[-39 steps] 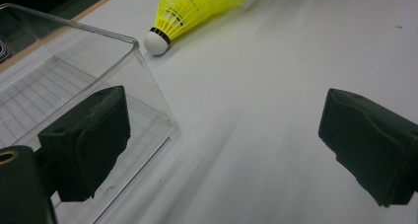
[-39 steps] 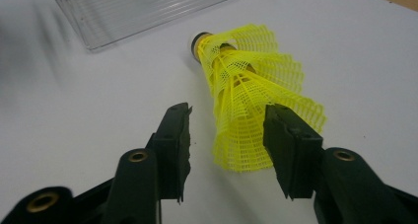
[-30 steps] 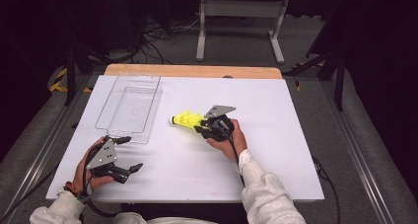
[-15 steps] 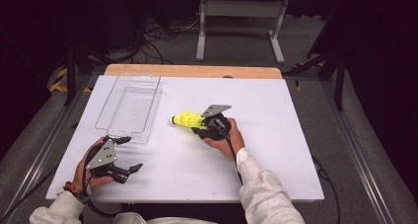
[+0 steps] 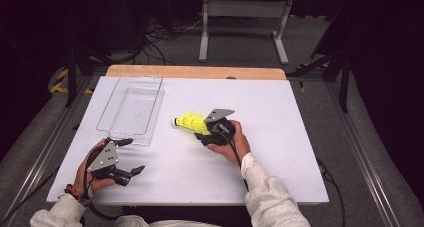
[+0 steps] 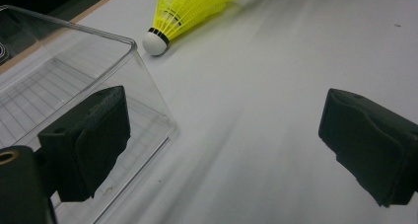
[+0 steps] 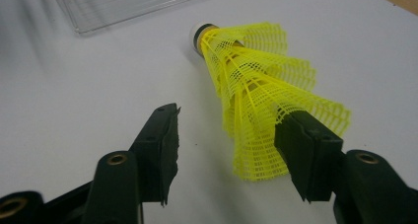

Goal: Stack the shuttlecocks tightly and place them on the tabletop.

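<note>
while the right gripper [image 7: 224,150] has just been opening, the yellow shuttlecock [image 7: 256,100] lies between its jaws.

Bright table [image 5: 300,152], dark surroundings, soft shadows, slightly blurred close views.
</note>
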